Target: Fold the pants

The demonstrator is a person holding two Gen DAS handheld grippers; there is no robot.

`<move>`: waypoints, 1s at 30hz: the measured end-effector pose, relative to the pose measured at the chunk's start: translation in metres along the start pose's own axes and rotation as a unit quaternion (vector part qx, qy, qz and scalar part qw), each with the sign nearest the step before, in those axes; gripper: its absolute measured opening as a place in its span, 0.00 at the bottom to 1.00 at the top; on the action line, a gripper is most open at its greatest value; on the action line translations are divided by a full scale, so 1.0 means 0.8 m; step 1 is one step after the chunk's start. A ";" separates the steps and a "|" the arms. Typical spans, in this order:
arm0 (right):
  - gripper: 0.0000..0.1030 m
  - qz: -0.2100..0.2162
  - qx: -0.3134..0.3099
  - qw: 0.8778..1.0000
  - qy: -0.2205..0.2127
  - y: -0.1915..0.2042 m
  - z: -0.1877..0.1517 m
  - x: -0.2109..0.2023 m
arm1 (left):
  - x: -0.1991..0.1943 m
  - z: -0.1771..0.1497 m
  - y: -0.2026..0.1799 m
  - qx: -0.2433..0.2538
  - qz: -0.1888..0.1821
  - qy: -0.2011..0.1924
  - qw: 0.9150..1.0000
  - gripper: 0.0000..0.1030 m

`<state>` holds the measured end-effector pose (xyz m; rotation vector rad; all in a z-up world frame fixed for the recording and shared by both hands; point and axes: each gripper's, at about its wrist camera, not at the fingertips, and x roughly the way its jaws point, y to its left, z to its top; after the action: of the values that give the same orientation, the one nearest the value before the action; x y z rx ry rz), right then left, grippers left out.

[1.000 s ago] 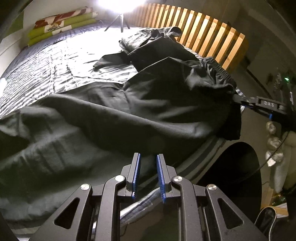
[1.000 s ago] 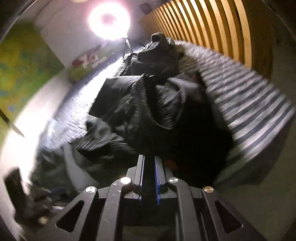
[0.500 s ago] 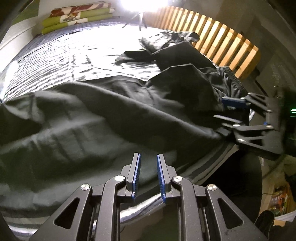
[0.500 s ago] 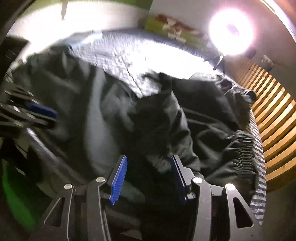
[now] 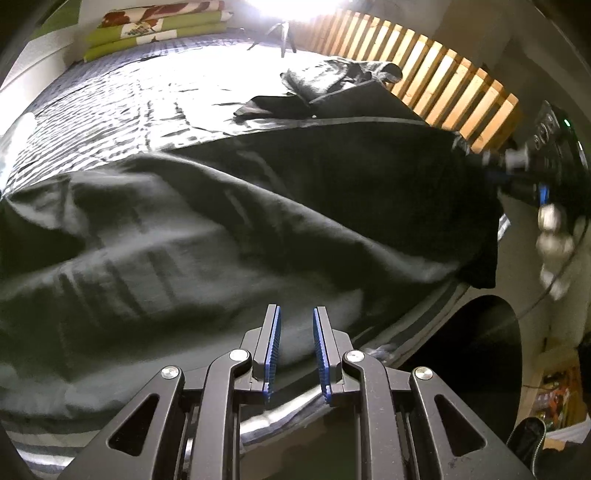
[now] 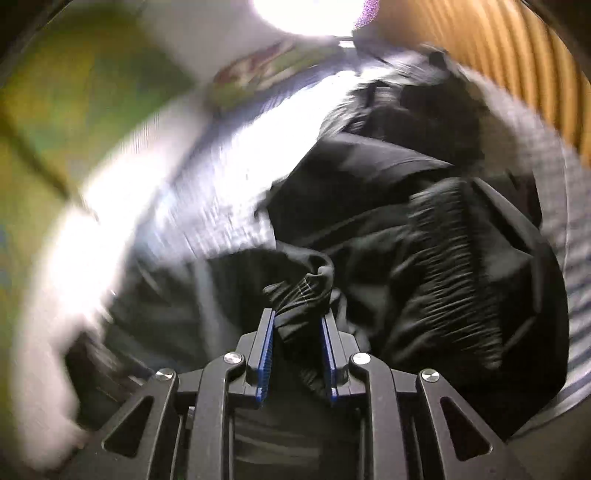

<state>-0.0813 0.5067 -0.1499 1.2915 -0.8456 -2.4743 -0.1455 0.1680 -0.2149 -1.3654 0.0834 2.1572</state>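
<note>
The black pants (image 5: 258, 206) lie spread and wrinkled across the striped bed. My left gripper (image 5: 295, 325) hovers low over their near edge by the bed's rim, its jaws a narrow gap apart with nothing pinched. In the right wrist view, which is motion-blurred, my right gripper (image 6: 297, 325) is closing, and a bunched fold of the pants (image 6: 303, 295) fills the space between its blue pads. The ribbed elastic waistband (image 6: 450, 258) lies just right of it. From the left wrist view the right gripper (image 5: 498, 168) is a blur at the pants' far right edge.
The striped bed cover (image 5: 129, 110) runs to folded green bedding (image 5: 155, 29) at the back. A second dark garment (image 5: 340, 77) lies near the wooden slatted rail (image 5: 443, 81). A tripod (image 5: 280, 33) stands under a bright lamp. A dark round object (image 5: 480, 350) sits beside the bed.
The right gripper opened wide, swung across the pants and has come in on a bunch of fabric. The pants' right edge now looks pulled taut. The left gripper hardly moved.
</note>
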 end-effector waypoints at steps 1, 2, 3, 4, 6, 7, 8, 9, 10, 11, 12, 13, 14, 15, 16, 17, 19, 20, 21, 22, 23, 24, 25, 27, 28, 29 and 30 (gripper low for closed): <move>0.20 0.013 0.038 0.999 -0.013 -0.020 0.011 -0.011 | 0.003 0.001 -0.003 0.003 -0.003 0.002 1.000 0.19; 0.21 0.012 0.059 0.998 -0.024 -0.032 0.019 -0.020 | 0.005 0.001 -0.006 0.005 -0.005 0.002 1.000 0.19; 0.24 0.008 0.069 0.997 -0.035 -0.044 0.026 -0.027 | 0.007 0.001 -0.008 0.006 -0.007 0.003 1.000 0.19; 0.24 -0.007 0.080 0.996 -0.044 -0.054 0.030 -0.036 | 0.008 0.001 -0.010 0.008 -0.009 0.003 1.000 0.19; 0.25 -0.013 0.102 0.993 -0.048 -0.072 0.033 -0.048 | 0.008 -0.001 -0.016 0.012 -0.012 0.004 1.000 0.18; 0.25 -0.009 0.111 0.992 -0.057 -0.078 0.031 -0.057 | 0.010 -0.002 -0.018 0.013 -0.012 0.005 1.000 0.19; 0.25 -0.010 0.110 0.992 -0.061 -0.080 0.029 -0.064 | 0.011 -0.002 -0.019 0.014 -0.013 0.007 1.000 0.19; 0.25 -0.013 0.102 0.993 -0.061 -0.078 0.024 -0.069 | 0.013 -0.003 -0.021 0.015 -0.013 0.008 1.000 0.19; 0.25 -0.016 0.087 0.994 -0.057 -0.071 0.019 -0.073 | 0.014 -0.003 -0.022 0.017 -0.014 0.010 1.000 0.19; 0.25 -0.019 0.075 0.996 -0.053 -0.066 0.015 -0.074 | 0.016 -0.004 -0.024 0.019 -0.014 0.011 1.000 0.19; 0.25 -0.025 0.063 0.996 -0.052 -0.061 0.007 -0.079 | 0.018 -0.005 -0.025 0.019 -0.015 0.012 1.000 0.19; 0.25 -0.032 0.046 0.997 -0.054 -0.052 -0.003 -0.082 | 0.019 -0.005 -0.026 0.018 -0.017 0.014 1.000 0.19; 0.25 -0.041 0.025 0.997 -0.055 -0.042 -0.005 -0.079 | 0.022 -0.005 -0.028 0.018 -0.018 0.016 1.000 0.19; 0.25 -0.060 0.001 0.997 -0.052 -0.032 -0.009 -0.075 | 0.023 -0.006 -0.029 0.020 -0.018 0.017 0.999 0.19; 0.26 -0.087 -0.023 0.995 -0.054 -0.021 -0.011 -0.070 | 0.025 -0.005 -0.030 0.022 -0.018 0.019 0.999 0.19; 0.26 -0.097 -0.040 0.993 -0.058 -0.014 -0.011 -0.067 | 0.026 -0.005 -0.033 0.024 -0.018 0.020 0.999 0.19; 0.27 -0.103 -0.058 0.991 -0.055 -0.003 -0.005 -0.056 | 0.026 -0.005 -0.036 0.028 -0.019 0.020 0.999 0.19; 0.27 -0.101 -0.062 0.991 -0.055 0.000 0.000 -0.050 | 0.025 -0.006 -0.037 0.030 -0.017 0.020 0.999 0.19; 0.29 -0.101 -0.068 0.991 -0.053 0.003 0.006 -0.045 | 0.025 -0.005 -0.037 0.030 -0.016 0.019 0.999 0.19; 0.31 -0.111 -0.078 0.990 -0.049 0.006 0.015 -0.034 | 0.024 -0.006 -0.037 0.030 -0.015 0.019 0.999 0.19; 0.31 -0.122 -0.084 0.988 -0.044 0.009 0.022 -0.025 | 0.023 -0.006 -0.036 0.029 -0.014 0.018 0.999 0.19; 0.31 -0.131 -0.089 0.987 -0.039 0.009 0.028 -0.015 | 0.022 -0.006 -0.034 0.027 -0.012 0.017 0.999 0.19; 0.31 -0.135 -0.092 0.986 -0.033 0.009 0.033 -0.005 | 0.020 -0.007 -0.032 0.025 -0.011 0.016 0.999 0.19; 0.07 -0.147 -0.084 0.985 -0.033 0.004 0.037 0.004 | 0.016 -0.008 -0.026 0.021 -0.005 0.014 1.000 0.19; 0.03 -0.150 -0.074 0.985 -0.041 -0.001 0.040 0.001 | 0.015 -0.009 -0.022 0.019 -0.001 0.013 1.000 0.19; 0.03 -0.154 -0.065 0.984 -0.060 -0.005 0.041 -0.008 | 0.014 -0.011 -0.016 0.016 0.004 0.012 1.000 0.19; 0.03 -0.160 -0.058 0.982 -0.083 -0.009 0.042 -0.019 | 0.014 -0.012 -0.011 0.012 0.005 0.012 1.000 0.19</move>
<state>-0.0992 0.5321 -0.1290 1.2811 -0.5525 -2.8650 -0.1366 0.1769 -0.2266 -1.3815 0.1247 2.1419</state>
